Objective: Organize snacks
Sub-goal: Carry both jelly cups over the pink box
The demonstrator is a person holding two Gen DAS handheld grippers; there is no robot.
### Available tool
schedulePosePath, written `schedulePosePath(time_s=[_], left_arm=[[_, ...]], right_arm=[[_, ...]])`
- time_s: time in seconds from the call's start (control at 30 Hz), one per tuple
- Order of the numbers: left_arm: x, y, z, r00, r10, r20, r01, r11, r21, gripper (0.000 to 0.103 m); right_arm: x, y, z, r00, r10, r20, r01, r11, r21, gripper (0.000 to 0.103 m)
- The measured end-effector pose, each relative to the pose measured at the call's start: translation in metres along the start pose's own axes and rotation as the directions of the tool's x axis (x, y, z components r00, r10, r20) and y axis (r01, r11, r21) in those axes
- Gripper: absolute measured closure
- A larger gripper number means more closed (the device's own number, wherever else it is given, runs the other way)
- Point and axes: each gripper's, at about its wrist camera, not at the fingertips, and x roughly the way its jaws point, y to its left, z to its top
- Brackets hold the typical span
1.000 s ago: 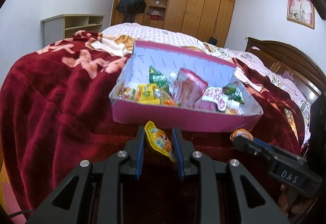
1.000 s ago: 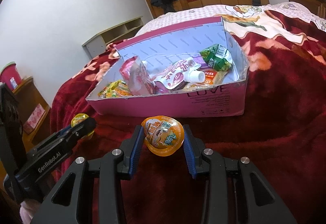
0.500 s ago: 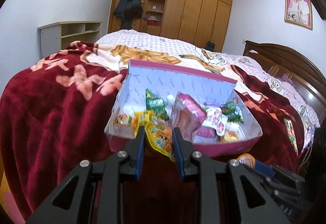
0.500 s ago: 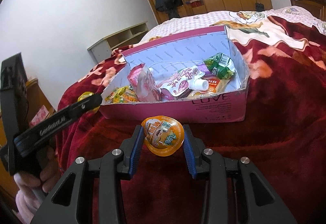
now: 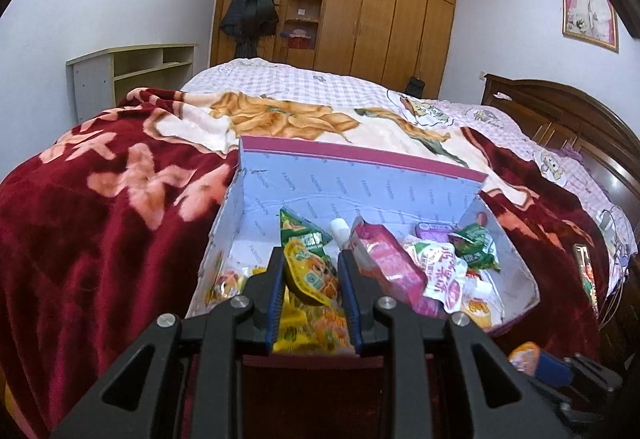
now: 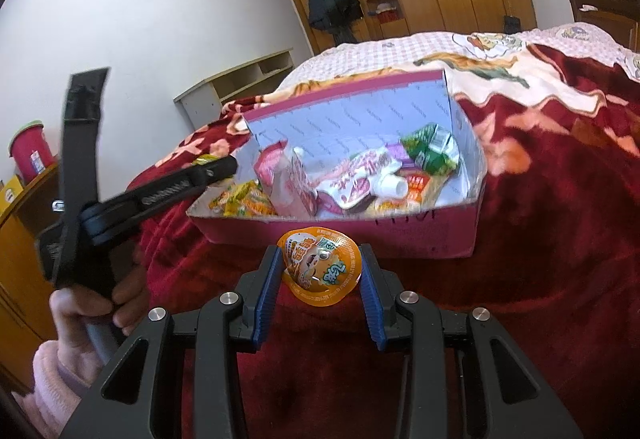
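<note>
A pink cardboard box (image 5: 360,159) (image 6: 400,239) with a pale lining sits on the red blanket and holds several snack packs. My left gripper (image 5: 311,275) is shut on a yellow-orange jelly cup (image 5: 310,273), held over the box's near left part. In the right wrist view the left gripper (image 6: 208,169) reaches over the box's left corner, held by a hand (image 6: 80,303). My right gripper (image 6: 320,267) is shut on an orange jelly cup (image 6: 322,265), just in front of the box's near wall. That cup's edge (image 5: 522,355) shows at the lower right of the left wrist view.
The bed carries a red flowered blanket (image 5: 100,199) and a checked sheet behind it. A wooden wardrobe (image 5: 380,19) and a low open shelf (image 5: 132,71) stand at the back, a dark headboard (image 5: 560,111) at the right. A red bin (image 6: 30,155) stands on a cabinet at the left.
My left gripper has risen and moved forward with its jelly cup, from in front of the box to above its contents. My right gripper has stayed in place with its cup.
</note>
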Motion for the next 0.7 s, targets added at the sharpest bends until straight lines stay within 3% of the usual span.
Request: schedulePosePath(time_s=[0.7], left_arm=[[0.049,0.002,0.011,0.996,0.069,-0.055,-0.068,0.997,0.022,0.074]], right_arm=[[0.014,-0.015,0.044,0.997,-0.073,0.036,0.075,0.996,-0.046,0.064]])
